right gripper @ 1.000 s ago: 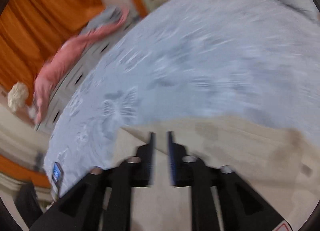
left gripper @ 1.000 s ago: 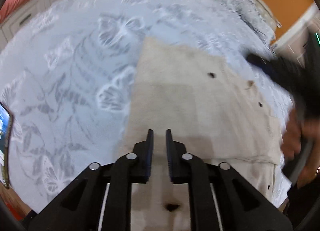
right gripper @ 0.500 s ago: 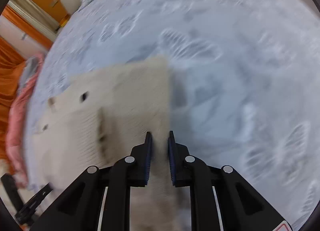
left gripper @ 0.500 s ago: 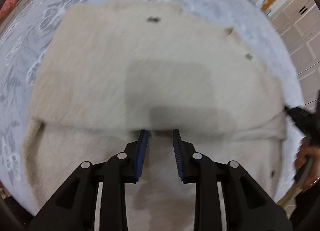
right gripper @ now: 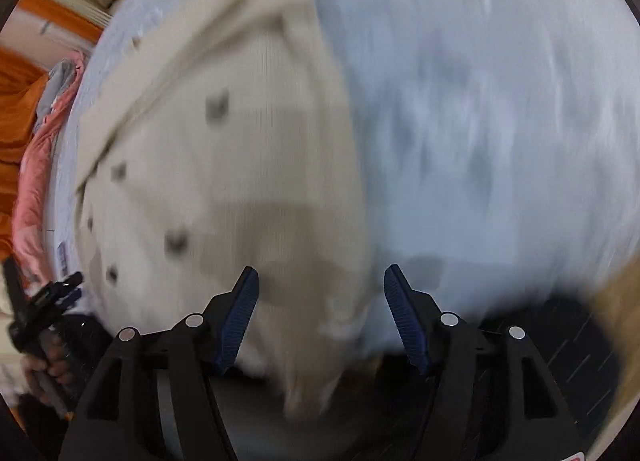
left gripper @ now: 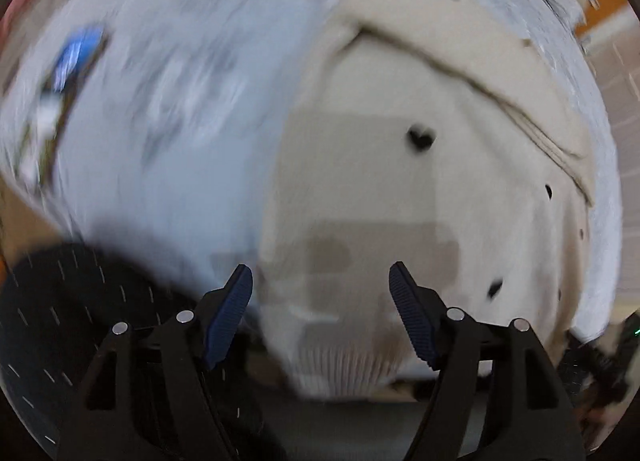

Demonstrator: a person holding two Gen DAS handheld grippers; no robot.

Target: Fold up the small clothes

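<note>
one cream cardigan (left gripper: pixel 400 189) on bedspread (left gripper: pixel 168 121) | left gripper (left gripper: pixel 320 293) opening, cardigan's corner beneath, unpinched | right gripper (right gripper: pixel 320 297) opening, cardigan's edge beneath, unpinched

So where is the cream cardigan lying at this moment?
The cream cardigan lies on the pale floral bedspread, right of centre in the left wrist view and left of centre in the right.

Bare bedspread (right gripper: pixel 500 121) lies open beside the cream garment (right gripper: pixel 240 149); a phone (left gripper: pixel 68 61) sits near its edge.
</note>
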